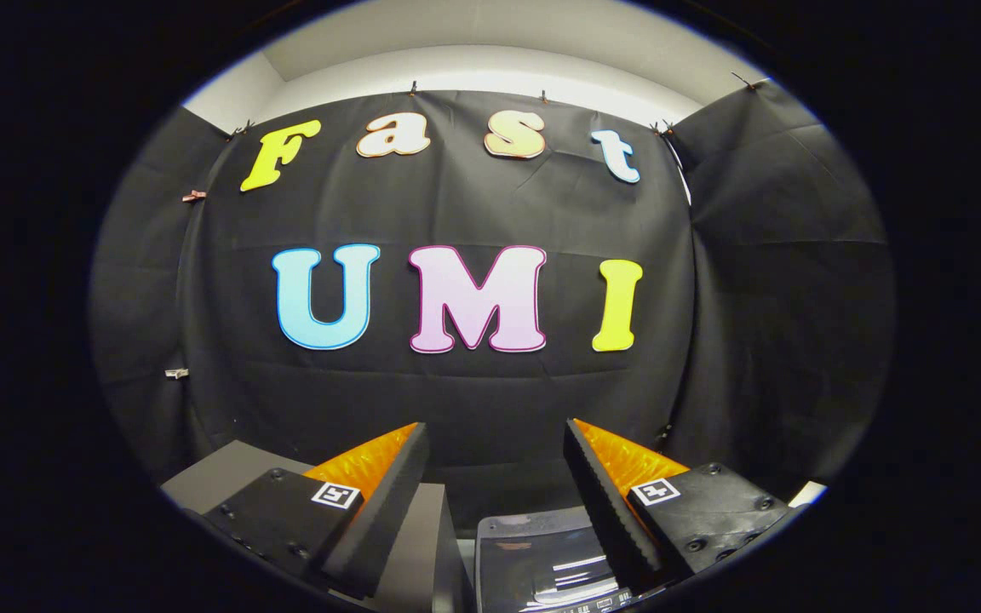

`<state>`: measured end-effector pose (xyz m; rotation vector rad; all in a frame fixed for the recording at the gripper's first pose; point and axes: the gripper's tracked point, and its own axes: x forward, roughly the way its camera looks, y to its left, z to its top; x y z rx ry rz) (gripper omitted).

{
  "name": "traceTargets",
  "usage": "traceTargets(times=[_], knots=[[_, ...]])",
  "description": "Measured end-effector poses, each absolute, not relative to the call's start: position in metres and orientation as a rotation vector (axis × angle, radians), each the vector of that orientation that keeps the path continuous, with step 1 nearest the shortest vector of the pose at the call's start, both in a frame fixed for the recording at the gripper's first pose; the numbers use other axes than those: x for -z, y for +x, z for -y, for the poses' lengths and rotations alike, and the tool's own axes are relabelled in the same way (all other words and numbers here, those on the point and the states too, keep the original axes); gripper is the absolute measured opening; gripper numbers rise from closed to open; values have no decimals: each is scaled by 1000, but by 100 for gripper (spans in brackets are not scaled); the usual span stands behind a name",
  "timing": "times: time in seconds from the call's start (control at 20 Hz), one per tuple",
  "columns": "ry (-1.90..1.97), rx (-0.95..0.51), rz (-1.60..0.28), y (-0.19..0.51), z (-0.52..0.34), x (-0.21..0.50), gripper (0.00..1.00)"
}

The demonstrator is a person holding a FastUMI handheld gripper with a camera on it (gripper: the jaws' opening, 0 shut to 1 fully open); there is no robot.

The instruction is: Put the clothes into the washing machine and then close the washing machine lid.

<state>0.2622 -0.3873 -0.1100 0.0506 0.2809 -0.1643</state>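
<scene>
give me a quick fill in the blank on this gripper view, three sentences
1. The gripper has its two fingers spread ____, with nothing between them.
2. Below the fingers lies a glossy dark ____ panel that reflects light.
3. Beside that panel sits a flat-topped ____ box.

Missing words: open; glass-like; grey

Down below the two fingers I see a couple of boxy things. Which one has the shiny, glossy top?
The dark one between the open gripper's fingers: its top mirrors bright streaks of light. The grey box beside it, under one finger, is dull and matte.
</scene>
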Motion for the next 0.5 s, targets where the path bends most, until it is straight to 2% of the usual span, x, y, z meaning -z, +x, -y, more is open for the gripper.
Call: traceTargets(times=[0.5], knots=[[43, 168, -272, 264, 388, 108, 100]])
